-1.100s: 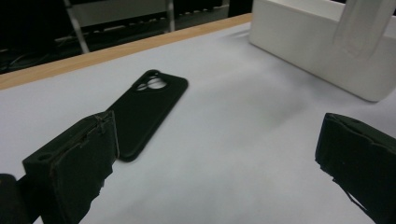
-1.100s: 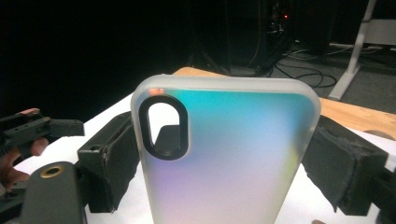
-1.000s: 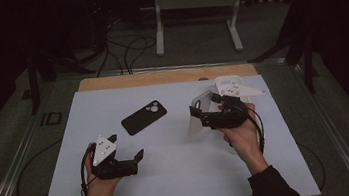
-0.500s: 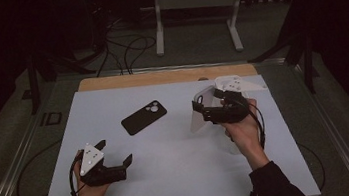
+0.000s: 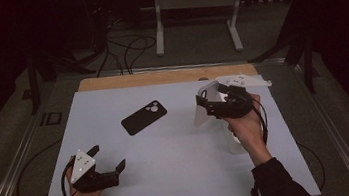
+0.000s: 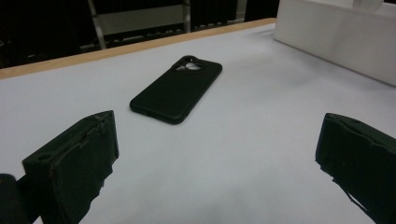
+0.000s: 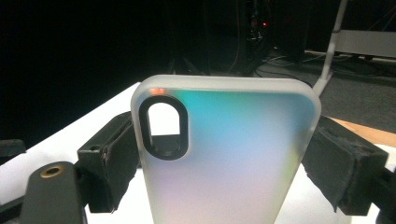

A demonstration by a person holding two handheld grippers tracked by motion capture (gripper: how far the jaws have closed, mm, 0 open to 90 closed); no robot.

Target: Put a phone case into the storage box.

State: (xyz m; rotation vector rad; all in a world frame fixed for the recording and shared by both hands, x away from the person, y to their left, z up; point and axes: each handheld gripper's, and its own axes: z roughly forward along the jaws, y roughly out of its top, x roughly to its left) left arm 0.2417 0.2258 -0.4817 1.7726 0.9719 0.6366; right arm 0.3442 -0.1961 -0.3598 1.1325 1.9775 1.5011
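Left claw (image 5: 108, 158) sits low at the near-left of the white surface (image 5: 182, 177), jaws spread wide, nothing between them. In the left gripper view the black phone case (image 6: 177, 88) lies flat straight ahead of that claw, a little left of the midline between the jaws, apart from both. Its long axis runs diagonally away, camera cutout at the far end, near short edge angled toward the left jaw. In the high view the same case (image 5: 143, 117) lies up and to the right of the left claw, well apart, bare surface between.

Right claw (image 5: 206, 105) is farther off at mid-right, clamped on a frosted translucent phone case (image 7: 224, 154) held upright, jaws pressing its two long sides, oval camera hole at upper left in the right gripper view.

Judgement: the left hand is nearer the black case and free, so it is the one to reach; the claw needs to go forward and turn to straddle the case's narrow width.

A white box (image 6: 336, 37) stands beyond, far right.
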